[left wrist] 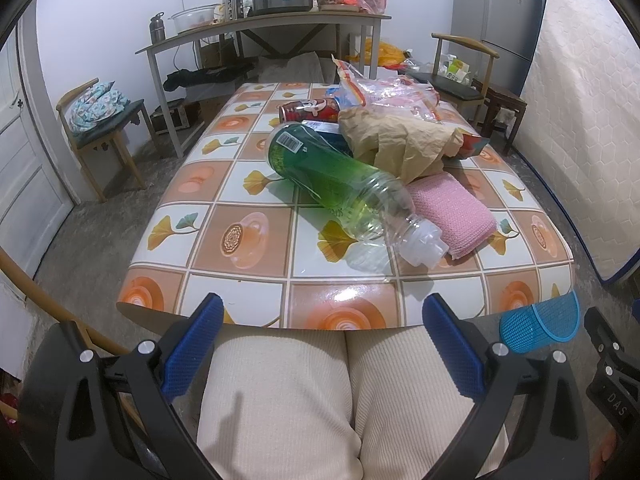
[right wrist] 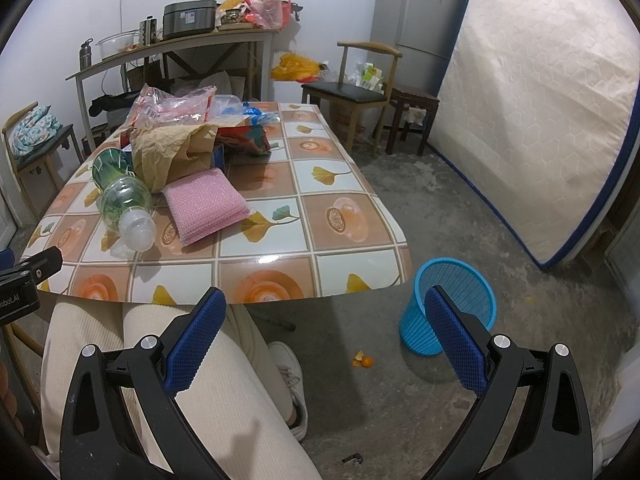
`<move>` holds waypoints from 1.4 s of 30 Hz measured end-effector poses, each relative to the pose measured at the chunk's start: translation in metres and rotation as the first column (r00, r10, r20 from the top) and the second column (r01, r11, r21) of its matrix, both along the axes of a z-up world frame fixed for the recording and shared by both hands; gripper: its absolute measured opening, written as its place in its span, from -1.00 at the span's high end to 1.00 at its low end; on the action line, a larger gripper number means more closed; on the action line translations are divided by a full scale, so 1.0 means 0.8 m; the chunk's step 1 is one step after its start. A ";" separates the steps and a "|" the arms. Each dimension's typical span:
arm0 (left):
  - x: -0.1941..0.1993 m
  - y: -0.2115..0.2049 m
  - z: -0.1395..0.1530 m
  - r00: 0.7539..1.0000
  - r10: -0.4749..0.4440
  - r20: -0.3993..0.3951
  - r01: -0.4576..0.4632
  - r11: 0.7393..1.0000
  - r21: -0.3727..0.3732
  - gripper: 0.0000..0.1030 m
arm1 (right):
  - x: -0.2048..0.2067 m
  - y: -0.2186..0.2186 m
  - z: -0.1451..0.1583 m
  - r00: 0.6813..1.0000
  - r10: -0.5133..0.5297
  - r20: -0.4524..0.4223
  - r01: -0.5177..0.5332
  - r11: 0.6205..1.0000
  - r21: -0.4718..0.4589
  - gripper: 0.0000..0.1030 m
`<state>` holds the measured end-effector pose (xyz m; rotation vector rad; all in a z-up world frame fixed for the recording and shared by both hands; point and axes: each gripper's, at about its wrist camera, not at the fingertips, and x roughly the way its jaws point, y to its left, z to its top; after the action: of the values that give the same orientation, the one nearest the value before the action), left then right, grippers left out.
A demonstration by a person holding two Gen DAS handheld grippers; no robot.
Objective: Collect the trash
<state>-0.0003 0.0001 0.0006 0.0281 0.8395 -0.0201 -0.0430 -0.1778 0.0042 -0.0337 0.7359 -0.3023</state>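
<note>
An empty green plastic bottle (left wrist: 340,184) (right wrist: 120,196) lies on its side on the patterned table (left wrist: 248,216) (right wrist: 304,240), cap end toward me. Behind it sit a crumpled brown paper bag (left wrist: 400,140) (right wrist: 172,152), a red can (left wrist: 308,110), clear plastic wrappers (left wrist: 388,92) (right wrist: 172,106) and a folded pink cloth (left wrist: 452,210) (right wrist: 206,204). A blue mesh bin (right wrist: 452,306) (left wrist: 540,326) stands on the floor right of the table. My left gripper (left wrist: 322,316) is open over a person's lap, short of the table edge. My right gripper (right wrist: 324,312) is open, holding nothing, beside the bin.
A mattress (right wrist: 532,100) leans against the right wall beside a fridge (right wrist: 416,12). Wooden chairs (right wrist: 356,92) (left wrist: 100,128) and a cluttered side table (left wrist: 260,28) stand behind. Orange peel (right wrist: 363,361) lies on the concrete floor. The person's legs (left wrist: 320,392) fill the foreground.
</note>
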 end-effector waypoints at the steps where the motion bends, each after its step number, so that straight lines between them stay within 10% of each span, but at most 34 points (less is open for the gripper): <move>1: 0.000 0.000 0.000 1.000 0.000 0.000 0.000 1.000 0.000 -0.89 | 0.000 0.000 0.000 1.000 0.000 0.000 0.000 1.000 0.000 -0.85; 42: 0.009 0.024 -0.007 1.000 0.018 0.003 -0.018 1.000 0.009 -0.89 | 0.009 0.009 0.000 1.000 0.022 -0.010 -0.022 1.000 0.008 -0.85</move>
<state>0.0071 0.0195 -0.0048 0.0288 0.8366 0.0009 -0.0355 -0.1704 0.0044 -0.0361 0.7461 -0.2782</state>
